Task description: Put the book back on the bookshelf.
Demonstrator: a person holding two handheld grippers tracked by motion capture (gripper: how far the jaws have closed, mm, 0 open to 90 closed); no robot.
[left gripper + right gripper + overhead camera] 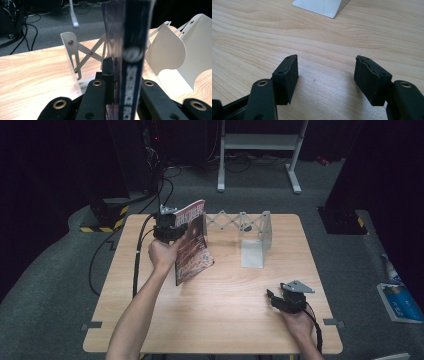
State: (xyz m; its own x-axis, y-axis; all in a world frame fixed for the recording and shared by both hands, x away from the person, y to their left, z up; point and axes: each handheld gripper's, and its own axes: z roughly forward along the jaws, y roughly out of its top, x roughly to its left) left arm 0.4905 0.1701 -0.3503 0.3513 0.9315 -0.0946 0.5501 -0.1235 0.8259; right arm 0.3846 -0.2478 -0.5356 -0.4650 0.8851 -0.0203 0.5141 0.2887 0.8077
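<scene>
Book [192, 242] hangs upright above the table [220, 295], pinched at its spine by the left gripper [172, 231], likely bound for the rack [250, 232]; right gripper [280, 300] rests wide, empty, well apart

A lab: dark curtains, cables [150, 157] on grey carpet, hazard-striped base [102, 217] behind a wooden table [225, 305]

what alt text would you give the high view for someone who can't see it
A person's left tool holds a red-covered magazine upright above a light wooden table, next to a white expanding metal book rack. The right tool rests open near the table's right front edge, holding nothing.
</scene>
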